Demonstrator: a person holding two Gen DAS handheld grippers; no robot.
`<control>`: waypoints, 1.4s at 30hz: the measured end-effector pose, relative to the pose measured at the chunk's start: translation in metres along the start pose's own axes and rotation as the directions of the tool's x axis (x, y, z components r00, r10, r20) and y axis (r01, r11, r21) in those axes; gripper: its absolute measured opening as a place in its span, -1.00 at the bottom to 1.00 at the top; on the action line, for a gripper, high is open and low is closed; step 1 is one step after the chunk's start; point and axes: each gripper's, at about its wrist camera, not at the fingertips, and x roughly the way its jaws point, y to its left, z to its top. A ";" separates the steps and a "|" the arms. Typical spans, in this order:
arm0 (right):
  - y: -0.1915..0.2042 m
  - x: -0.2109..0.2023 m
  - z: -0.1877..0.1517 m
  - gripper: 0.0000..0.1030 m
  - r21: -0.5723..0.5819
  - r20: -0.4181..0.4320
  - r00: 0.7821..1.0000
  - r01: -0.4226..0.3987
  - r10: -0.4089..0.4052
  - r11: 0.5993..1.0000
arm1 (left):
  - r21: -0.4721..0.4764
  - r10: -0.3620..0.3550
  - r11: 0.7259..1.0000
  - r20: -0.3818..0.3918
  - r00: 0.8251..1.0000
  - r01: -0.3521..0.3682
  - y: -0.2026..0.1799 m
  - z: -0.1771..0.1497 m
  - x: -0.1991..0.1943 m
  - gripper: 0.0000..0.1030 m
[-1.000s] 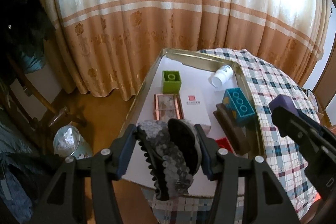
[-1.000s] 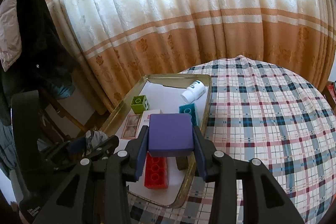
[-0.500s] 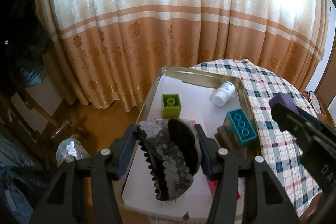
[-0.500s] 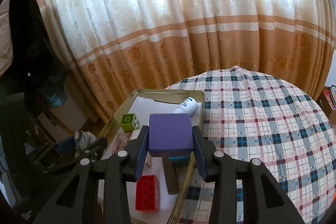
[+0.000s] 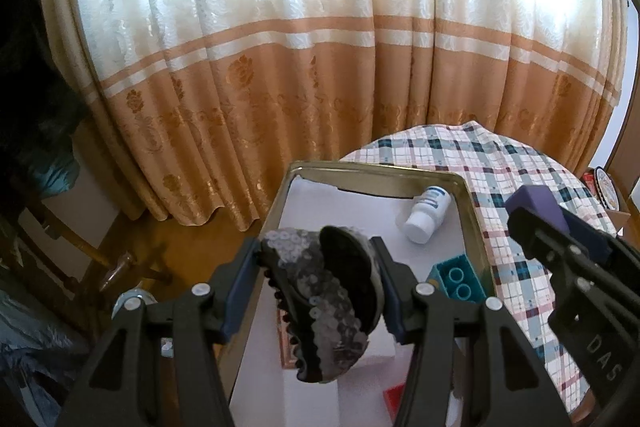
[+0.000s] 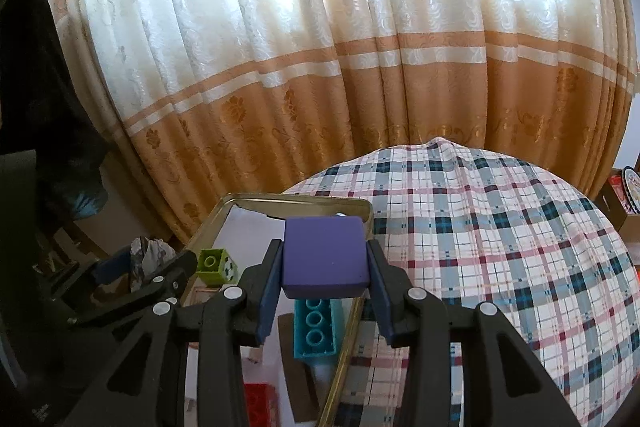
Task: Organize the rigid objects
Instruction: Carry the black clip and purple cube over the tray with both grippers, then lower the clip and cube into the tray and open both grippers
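Above the metal tray point(image 5: 468, 205) on the plaid tablecloth point(image 6: 500, 227), left gripper point(image 5: 320, 291) is clamped on a sequined hair claw point(image 5: 324, 299) while right gripper point(image 6: 325, 265) squeezes a purple block point(image 6: 325, 259), with white bottle point(image 5: 426, 215) and teal brick point(image 6: 316, 333) lying in the tray below.

We are seeing open checked tablecloth point(image 6: 500, 247) lying right of the gold metal tray point(image 5: 476, 227); inside, a white pill bottle point(image 5: 426, 215), teal studded brick point(image 6: 316, 331) and green studded brick point(image 6: 214, 267) are crowding the white floor.
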 end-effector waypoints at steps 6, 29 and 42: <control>0.002 0.017 0.004 -0.16 -0.003 -0.018 1.000 0.003 -0.003 1.000 | 0.008 -0.005 1.000 -0.015 1.000 0.006 -0.005 0.007 0.015 0.06; 0.000 0.064 0.001 -0.16 -0.021 -0.113 0.994 0.005 -0.008 1.000 | 0.000 -0.019 1.000 -0.122 0.992 0.019 -0.006 0.019 0.066 0.06; -0.001 0.082 -0.005 -0.16 -0.032 -0.161 0.987 0.003 -0.008 0.999 | 0.005 -0.004 1.000 -0.154 0.988 0.005 -0.008 0.020 0.082 0.05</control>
